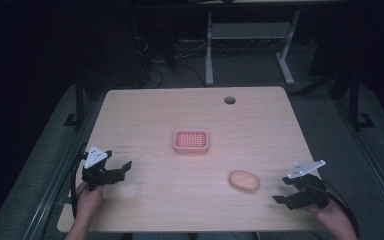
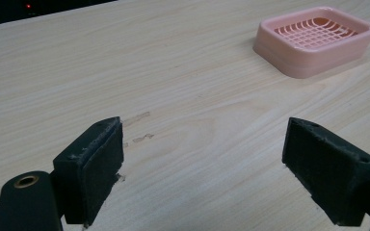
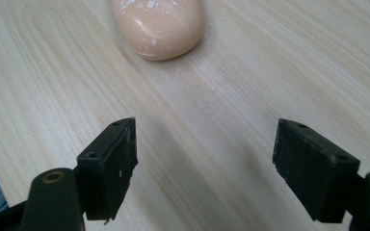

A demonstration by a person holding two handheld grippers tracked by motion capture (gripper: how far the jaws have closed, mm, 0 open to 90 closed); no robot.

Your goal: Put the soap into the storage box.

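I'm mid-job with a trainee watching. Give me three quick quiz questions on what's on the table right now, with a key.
1. True or false: the soap bar already lies inside the pink soap dish.
2. Which tool is nearer the soap bar: A) the left tool, B) the right tool?
3. Fill in: both tools have their jaws ____, holding nothing.

Key
1. False: the bar lies on the bare table, apart from the dish, towards the person's right.
2. B: in the right gripper view the bar sits just ahead of the jaws.
3. Open: in the left gripper view the dish lies farther off, beyond the spread jaws.
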